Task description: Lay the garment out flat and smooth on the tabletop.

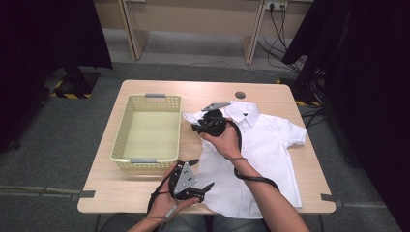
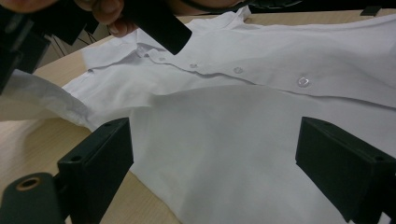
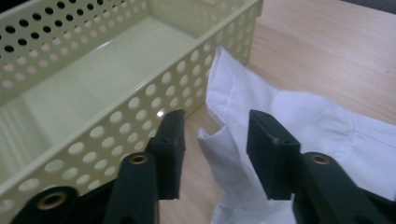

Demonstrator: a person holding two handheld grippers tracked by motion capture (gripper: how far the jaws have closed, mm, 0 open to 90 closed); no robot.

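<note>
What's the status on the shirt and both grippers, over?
Left gripper open, low over the white shirt. Right gripper open over the sleeve, pads off the cloth. Basket beside the sleeve, nothing blocking.

The desk (image 1: pixel 270 94) is evenly lit from above in the high view, while the dark curtains at both sides are lost in near black. The white shirt (image 1: pixel 270 145) is bright there, with fine detail washed out. Soft shadows are thrown under the forearms. In the left gripper view, a grey shadow is cast across the shirt (image 2: pixel 224 130), and the near black parts are blurred. In the right gripper view, glare is seen on the basket (image 3: pixel 98 79) floor.
</note>
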